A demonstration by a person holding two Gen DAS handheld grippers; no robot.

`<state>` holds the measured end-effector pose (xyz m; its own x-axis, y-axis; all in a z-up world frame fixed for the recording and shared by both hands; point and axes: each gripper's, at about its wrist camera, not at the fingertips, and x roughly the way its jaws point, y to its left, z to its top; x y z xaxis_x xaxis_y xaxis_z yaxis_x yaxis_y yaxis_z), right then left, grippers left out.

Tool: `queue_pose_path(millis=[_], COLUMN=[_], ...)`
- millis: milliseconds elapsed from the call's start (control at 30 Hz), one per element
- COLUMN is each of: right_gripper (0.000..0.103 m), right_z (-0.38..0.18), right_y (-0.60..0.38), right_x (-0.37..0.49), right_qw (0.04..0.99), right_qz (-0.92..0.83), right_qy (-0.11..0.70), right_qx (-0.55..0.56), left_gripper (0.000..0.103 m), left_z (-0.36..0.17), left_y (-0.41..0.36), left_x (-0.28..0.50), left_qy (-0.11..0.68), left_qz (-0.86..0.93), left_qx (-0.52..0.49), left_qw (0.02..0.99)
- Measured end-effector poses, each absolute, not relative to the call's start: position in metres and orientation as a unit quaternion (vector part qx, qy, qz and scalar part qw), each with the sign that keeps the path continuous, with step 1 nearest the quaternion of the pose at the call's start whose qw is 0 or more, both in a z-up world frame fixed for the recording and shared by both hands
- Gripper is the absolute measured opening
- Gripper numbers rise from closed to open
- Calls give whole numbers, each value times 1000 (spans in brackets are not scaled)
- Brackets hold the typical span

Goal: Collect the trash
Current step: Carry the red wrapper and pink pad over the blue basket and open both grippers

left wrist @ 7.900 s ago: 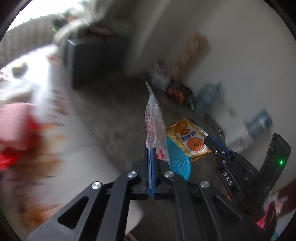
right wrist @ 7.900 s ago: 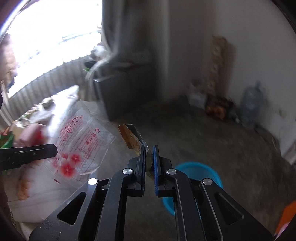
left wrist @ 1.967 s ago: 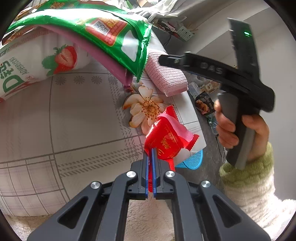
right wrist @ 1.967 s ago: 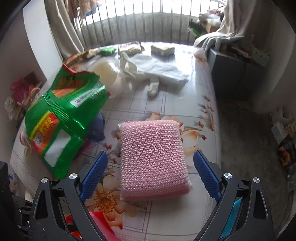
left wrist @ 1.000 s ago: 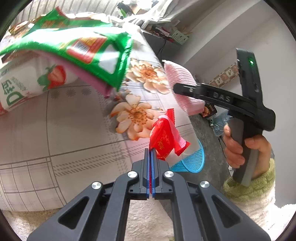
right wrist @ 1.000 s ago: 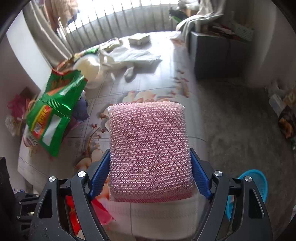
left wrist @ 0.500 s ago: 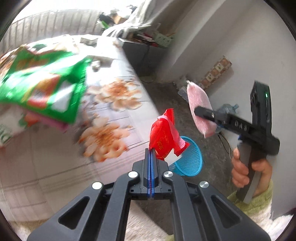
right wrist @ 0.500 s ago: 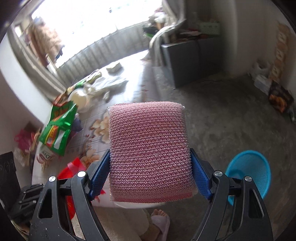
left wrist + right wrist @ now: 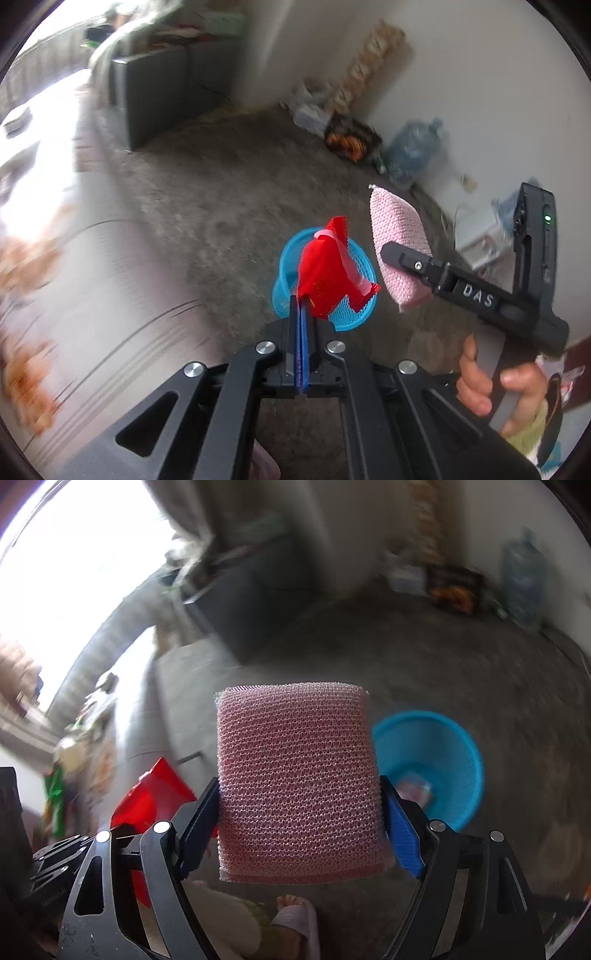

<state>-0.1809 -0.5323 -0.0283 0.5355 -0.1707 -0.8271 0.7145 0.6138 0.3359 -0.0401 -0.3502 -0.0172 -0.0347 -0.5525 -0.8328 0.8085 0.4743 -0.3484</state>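
My left gripper (image 9: 301, 325) pinches a crumpled red plastic wrapper (image 9: 327, 275), held above the round blue mesh basket (image 9: 286, 291) on the grey floor (image 9: 207, 192). To its right, my right gripper (image 9: 301, 812) clamps a pink knitted scrubbing sponge (image 9: 297, 779) between its jaws, beside that basket.

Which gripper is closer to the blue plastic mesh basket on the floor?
Left, it seems. The left gripper holds its red wrapper over the blue plastic mesh basket; the right gripper, clamping the pink sponge, sits beside it.
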Motion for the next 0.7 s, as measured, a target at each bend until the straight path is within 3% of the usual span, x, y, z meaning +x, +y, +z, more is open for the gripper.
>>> queue_pose_path(millis=[400, 467, 533, 700], right_gripper=[81, 88, 90, 90], right_z=[-127, -140, -149, -169], right_y=[-624, -638, -645, -652], right_x=[-210, -208, -211, -219], right_qw=[713, 704, 694, 673], right_qz=[-346, -359, -374, -388], right_qy=[398, 391, 391, 392], right_qx=[462, 472, 474, 492], left_gripper=[1, 9, 32, 46], left_z=[-132, -144, -155, -146], left_y=[-493, -512, -522, -519], left_x=[-69, -72, -69, -66], left_qy=[582, 577, 591, 587], left_qz=[-484, -483, -471, -466], left_qx=[202, 221, 217, 205], left_qw=[622, 620, 618, 629])
